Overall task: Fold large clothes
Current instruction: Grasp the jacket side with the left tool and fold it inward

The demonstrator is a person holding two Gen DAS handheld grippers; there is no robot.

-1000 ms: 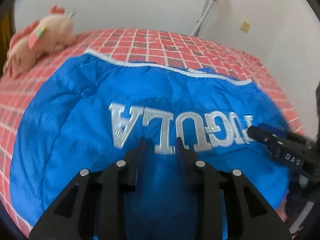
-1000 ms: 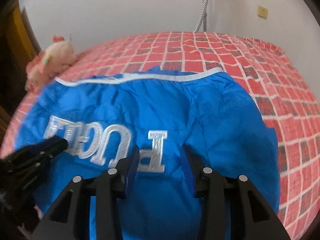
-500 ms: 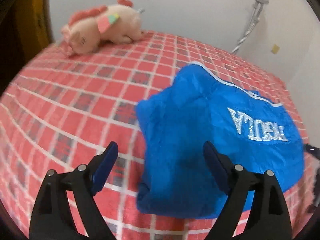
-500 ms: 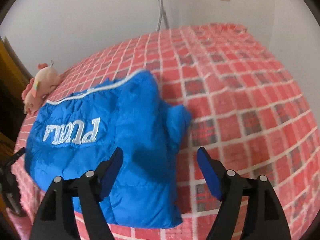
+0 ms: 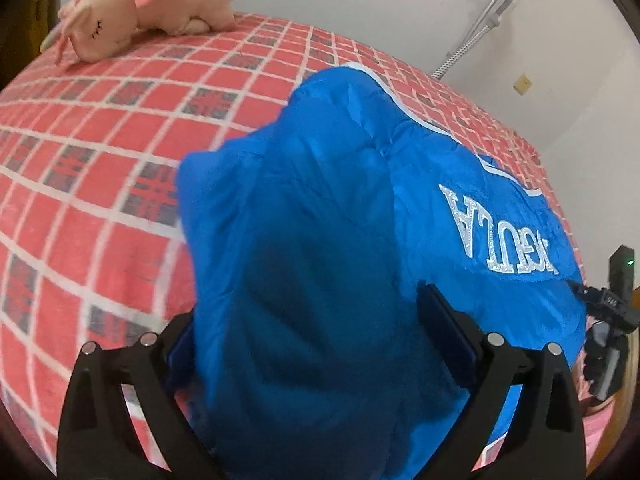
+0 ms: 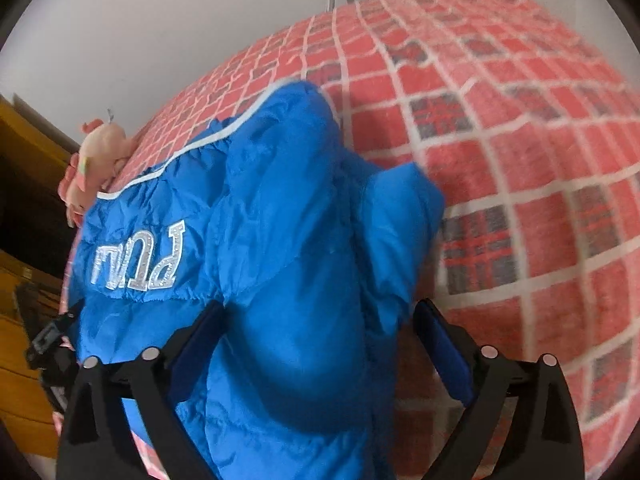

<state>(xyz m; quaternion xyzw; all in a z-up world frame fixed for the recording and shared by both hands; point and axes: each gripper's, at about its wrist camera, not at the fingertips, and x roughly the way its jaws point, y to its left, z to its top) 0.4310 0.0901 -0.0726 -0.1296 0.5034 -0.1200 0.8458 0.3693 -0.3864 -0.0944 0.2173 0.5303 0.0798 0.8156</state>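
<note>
A puffy blue jacket (image 5: 320, 220) with silver lettering lies folded on the bed. Its left end bulges up between the fingers of my left gripper (image 5: 308, 312), whose jaws are opening wide; the fabric hides part of the left finger, and the pads do not press on it. In the right wrist view the jacket's right end (image 6: 304, 280) sits between the blue pads of my right gripper (image 6: 320, 312), also opening wide and not clamping. Each gripper shows at the other view's edge: the right gripper (image 5: 612, 312) and the left gripper (image 6: 48, 340).
The bed carries a red plaid cover (image 5: 80, 160) that stretches far to the right (image 6: 520, 160). A pink plush toy (image 5: 148, 4) lies at the bed's far left corner. A flexible hose (image 5: 476, 32) hangs on the white wall. Yellow wooden furniture (image 6: 24, 152) stands left.
Both grippers left the middle of the jacket by the lettering and moved apart, the left to its left end, the right to its right end. Both went from nearly shut to wide.
</note>
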